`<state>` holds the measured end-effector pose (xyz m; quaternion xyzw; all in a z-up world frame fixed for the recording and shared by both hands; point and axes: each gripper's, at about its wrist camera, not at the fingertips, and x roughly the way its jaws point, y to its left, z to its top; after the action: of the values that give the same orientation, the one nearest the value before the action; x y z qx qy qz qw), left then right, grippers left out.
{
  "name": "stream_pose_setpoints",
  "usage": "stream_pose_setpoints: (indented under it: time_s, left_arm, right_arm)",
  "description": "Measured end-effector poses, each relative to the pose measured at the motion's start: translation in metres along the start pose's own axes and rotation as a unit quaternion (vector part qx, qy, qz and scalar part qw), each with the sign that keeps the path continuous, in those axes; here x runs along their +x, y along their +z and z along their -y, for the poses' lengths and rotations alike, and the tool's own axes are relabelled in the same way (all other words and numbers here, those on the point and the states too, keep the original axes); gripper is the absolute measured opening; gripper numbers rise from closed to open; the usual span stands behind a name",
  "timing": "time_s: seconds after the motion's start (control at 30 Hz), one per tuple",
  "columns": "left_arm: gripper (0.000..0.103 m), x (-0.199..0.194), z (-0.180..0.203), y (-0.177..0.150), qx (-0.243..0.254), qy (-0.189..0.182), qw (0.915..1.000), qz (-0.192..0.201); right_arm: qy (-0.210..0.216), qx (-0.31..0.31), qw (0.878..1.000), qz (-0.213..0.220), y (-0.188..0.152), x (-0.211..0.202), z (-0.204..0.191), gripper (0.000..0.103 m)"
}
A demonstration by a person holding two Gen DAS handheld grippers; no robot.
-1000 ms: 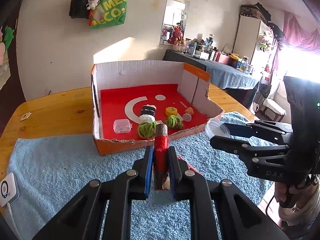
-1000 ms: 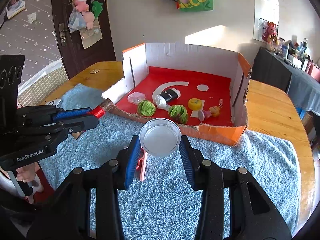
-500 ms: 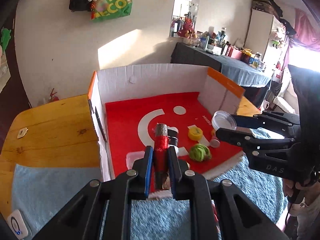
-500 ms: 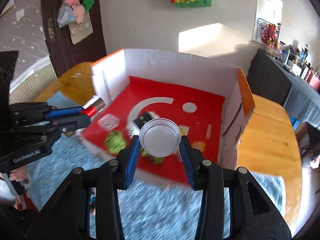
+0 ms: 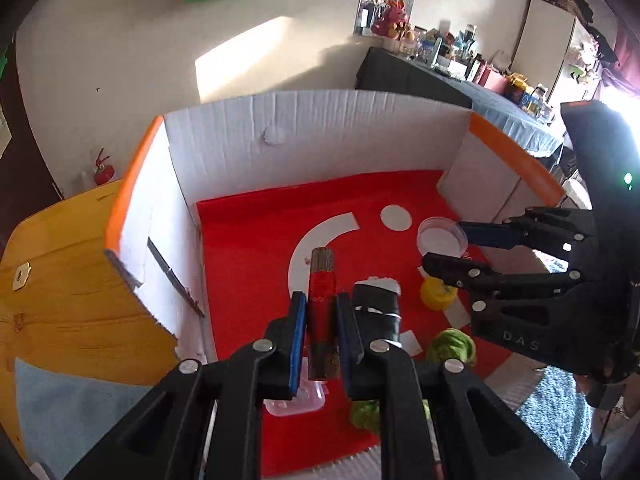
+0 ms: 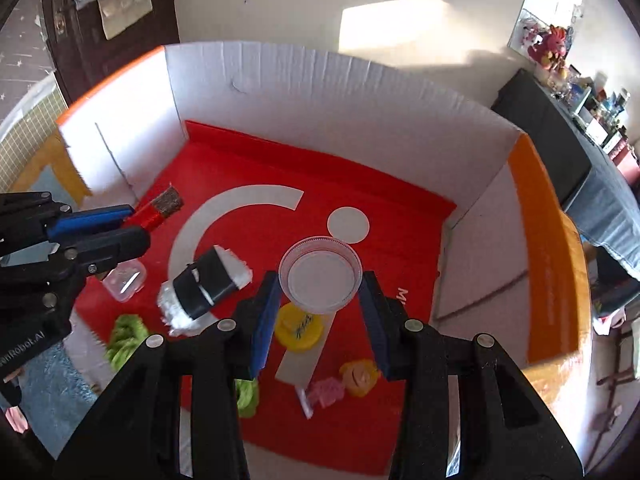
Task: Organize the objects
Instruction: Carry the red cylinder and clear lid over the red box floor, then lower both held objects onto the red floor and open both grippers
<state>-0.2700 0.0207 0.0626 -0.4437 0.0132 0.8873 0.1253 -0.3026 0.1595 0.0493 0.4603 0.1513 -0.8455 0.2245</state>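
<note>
Sunlight is falling in a bright patch on the plain white wall behind a glossy yellow wooden table [image 5: 60,320], where a fluffy blue towel [image 5: 60,412] is lying under a corrugated cardboard box [image 5: 320,128]. White ribbed walls with orange rims are enclosing a smooth red floor printed with a white arc and disc.

The left gripper [image 5: 320,320] is hanging over the box's left half, its blue pads pressing tightly on a slim red cylinder [image 5: 321,292] with a rough brown end. The right gripper [image 6: 320,308] is hanging over the middle, its pads pinching a round clear plastic lid [image 6: 320,278] with a ridged rim, held flat.

Items lying on the red floor:
- a black roll [image 6: 208,280] with fluffy white ends, tilted
- a small clear square container [image 6: 124,282], near the left gripper
- two crinkled green balls [image 6: 124,340]
- a flat yellow disc [image 6: 298,328] beneath the lid
- a rounded orange piece [image 6: 358,376] touching a pink piece [image 6: 328,392]
</note>
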Motion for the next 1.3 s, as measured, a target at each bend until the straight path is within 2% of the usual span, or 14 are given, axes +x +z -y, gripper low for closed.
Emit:
stream_pose_setpoints:
  time_s: [0.67,1.03,1.1,1.13,1.17,1.23,1.3]
  left_arm:
    - [0.015,0.042,0.0,0.008,0.005,0.009,0.9988,-0.048]
    - [0.015,0.048,0.0,0.005,0.011,0.014,0.9984,-0.054]
    - [0.015,0.048,0.0,0.004,0.01,0.014,0.9985,-0.052]
    - [0.015,0.047,0.0,0.004,0.01,0.013,0.9985,-0.052]
    - [0.015,0.045,-0.001,0.002,0.008,0.011,0.9986,-0.052]
    - [0.015,0.043,-0.003,0.0,0.005,0.009,0.9986,-0.052]
    - [0.015,0.043,-0.004,0.0,0.004,0.008,0.9986,-0.052]
  right_arm:
    - [0.005,0.012,0.997,-0.08,0.008,0.032,0.018,0.039]
    - [0.018,0.015,0.996,-0.083,0.003,0.03,0.026,0.039]
    - [0.02,0.015,0.996,-0.084,0.003,0.03,0.029,0.041]
    - [0.02,0.015,0.996,-0.084,0.013,0.029,0.029,0.043]
    - [0.021,0.013,0.996,-0.084,0.013,0.028,0.029,0.049]
    - [0.021,0.009,0.996,-0.085,0.01,0.025,0.017,0.054]
    - [0.017,0.007,0.996,-0.083,0.009,0.023,0.015,0.054]
